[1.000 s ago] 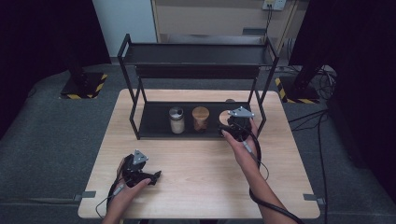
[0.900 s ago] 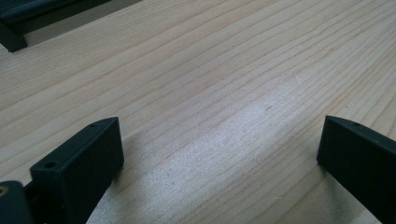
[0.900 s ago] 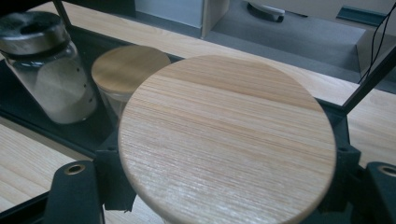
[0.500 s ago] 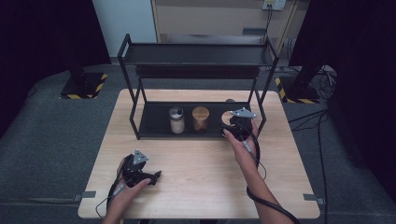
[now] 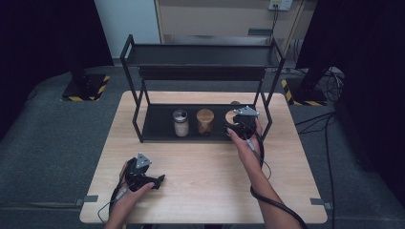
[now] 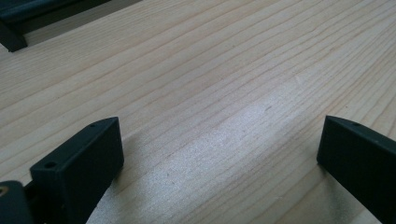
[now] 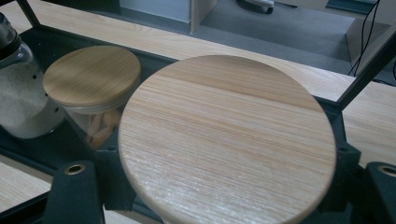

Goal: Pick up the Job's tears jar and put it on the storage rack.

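Wooden-lidded round glass jar (image 7: 227,140) is now right at the 3 o'clock end of the black metal rack's (image 5: 143,121) bottom shelf, a touch further in than a second ago. Going left to right: left gripper (image 5: 152,181) idles released on the pale wood table (image 5: 205,181); steel-topped shaker (image 5: 180,122), second wood-lidded jar (image 5: 205,120), then right gripper (image 5: 234,129) clenched on its jar. Looks nearly placed, I'd say.

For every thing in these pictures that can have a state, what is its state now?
Right gripper: shut on wooden-lid jar.
Left gripper: open, nothing between the jaws, on the table.
Second wooden-lid jar: lid on, upright, on rack bottom shelf.
Metal-lid jar: lid on, upright, beside it.
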{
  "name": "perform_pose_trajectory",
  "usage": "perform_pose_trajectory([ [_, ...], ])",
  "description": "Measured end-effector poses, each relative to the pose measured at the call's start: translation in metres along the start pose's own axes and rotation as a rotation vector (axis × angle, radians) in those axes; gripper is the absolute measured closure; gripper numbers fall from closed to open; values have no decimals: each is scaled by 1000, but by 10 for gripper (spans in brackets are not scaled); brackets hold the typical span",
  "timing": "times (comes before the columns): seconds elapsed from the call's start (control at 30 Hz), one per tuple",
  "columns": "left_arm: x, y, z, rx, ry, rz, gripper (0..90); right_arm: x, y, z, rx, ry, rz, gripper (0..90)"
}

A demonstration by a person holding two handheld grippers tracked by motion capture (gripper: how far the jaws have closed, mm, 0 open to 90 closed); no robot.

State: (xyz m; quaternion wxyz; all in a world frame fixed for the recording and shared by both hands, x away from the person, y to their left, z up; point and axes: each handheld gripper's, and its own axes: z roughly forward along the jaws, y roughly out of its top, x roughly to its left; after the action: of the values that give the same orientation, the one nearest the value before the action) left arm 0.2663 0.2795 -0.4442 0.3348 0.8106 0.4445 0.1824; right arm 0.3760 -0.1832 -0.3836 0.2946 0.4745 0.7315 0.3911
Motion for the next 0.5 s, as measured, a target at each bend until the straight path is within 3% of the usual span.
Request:
perform_pose_trajectory([
  [0.5,0,0,0,0,-1,0,0,3,12,19,9,-2,7,261],
])
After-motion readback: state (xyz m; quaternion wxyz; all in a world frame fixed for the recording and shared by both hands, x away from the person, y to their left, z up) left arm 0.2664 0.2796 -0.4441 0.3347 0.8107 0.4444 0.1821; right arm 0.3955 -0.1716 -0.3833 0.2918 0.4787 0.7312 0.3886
